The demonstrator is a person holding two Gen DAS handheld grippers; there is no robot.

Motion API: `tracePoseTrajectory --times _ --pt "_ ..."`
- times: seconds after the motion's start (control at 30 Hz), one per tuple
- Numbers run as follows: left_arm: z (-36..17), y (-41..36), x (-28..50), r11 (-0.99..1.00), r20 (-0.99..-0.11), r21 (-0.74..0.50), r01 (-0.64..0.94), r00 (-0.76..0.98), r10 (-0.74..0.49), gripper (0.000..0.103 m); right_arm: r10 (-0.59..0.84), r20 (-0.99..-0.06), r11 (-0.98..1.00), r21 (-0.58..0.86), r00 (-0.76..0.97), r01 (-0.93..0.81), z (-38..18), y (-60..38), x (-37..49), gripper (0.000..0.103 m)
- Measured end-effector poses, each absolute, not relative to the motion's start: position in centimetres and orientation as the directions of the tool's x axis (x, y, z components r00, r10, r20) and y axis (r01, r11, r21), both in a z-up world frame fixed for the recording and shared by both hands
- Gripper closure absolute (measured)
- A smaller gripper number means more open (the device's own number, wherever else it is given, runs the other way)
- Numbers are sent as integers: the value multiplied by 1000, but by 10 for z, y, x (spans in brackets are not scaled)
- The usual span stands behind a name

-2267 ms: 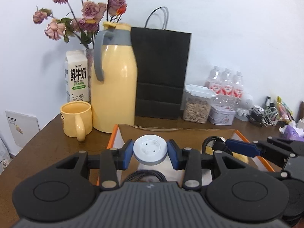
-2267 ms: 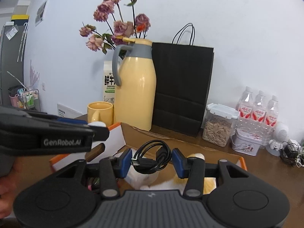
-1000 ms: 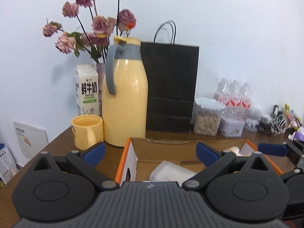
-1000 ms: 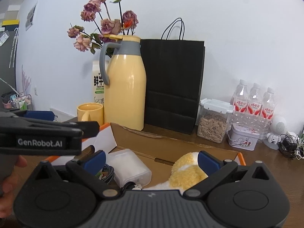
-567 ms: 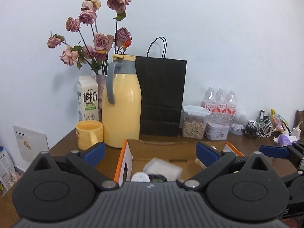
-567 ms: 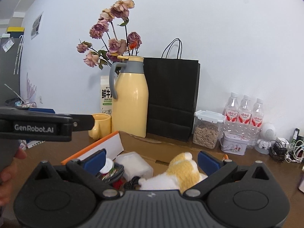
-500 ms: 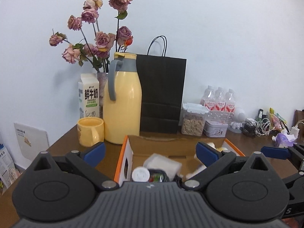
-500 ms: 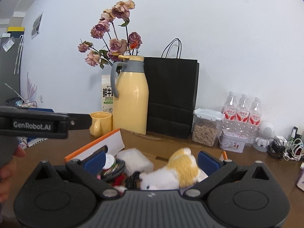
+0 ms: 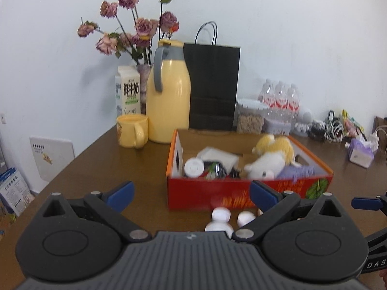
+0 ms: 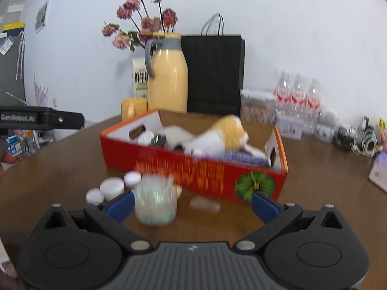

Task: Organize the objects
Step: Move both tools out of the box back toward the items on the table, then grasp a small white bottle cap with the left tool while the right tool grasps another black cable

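Clear plastic jar [image 10: 156,199] stands upright on the table just ahead of our right gripper [image 10: 192,204], toward its left finger, nearer than the red box [image 10: 193,169]; both grippers gape empty.

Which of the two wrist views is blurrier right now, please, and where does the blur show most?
The right wrist view is blurrier: the clear jar and the red box lettering smear. The left wrist view is sharper; the yellow jug is crisp, only the box front is soft. Both bend edges, fisheye style.
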State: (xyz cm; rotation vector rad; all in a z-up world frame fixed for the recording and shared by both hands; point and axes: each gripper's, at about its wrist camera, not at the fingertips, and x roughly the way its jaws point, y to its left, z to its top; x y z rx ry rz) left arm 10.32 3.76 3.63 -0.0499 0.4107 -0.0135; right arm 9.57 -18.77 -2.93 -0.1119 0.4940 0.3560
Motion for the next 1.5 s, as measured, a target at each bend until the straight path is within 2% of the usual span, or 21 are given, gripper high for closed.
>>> tracePoseTrajectory --times 0.43,0.67,0.8,0.87,0.93,1.03,1.2,1.27,1.5 --pt "-6 42 76 997 -497 -74 23 866 -57 0 292 -547 942 22 784 -336 -58 -202 66 0" --pt "-13 46 73 996 -515 -88 14 855 -58 0 316 -575 929 25 754 -370 -69 -191 64 3" --pt "-13 48 73 995 -516 -94 16 854 -62 0 345 -580 913 24 738 -407 -69 -180 64 10" --pt "-14 48 73 995 -518 -94 16 853 -62 0 354 -582 909 29 732 -417 -70 -177 63 18" --pt "-14 48 73 995 -521 -97 16 851 -64 0 369 -584 905 50 723 -422 -71 -177 65 33" --pt "-15 48 73 995 -525 -98 16 849 -65 0 390 -578 902 86 717 -422 -70 -179 65 47" --pt "-16 48 74 995 -528 -100 14 847 -65 0 399 -583 901 107 707 -420 -73 -178 68 50" --pt "-17 48 74 995 -530 -101 11 846 -63 0 414 -580 894 116 702 -432 -73 -178 68 61" --pt "-18 49 74 995 -536 -103 3 842 -58 0 430 -566 892 149 704 -426 -73 -181 69 65"
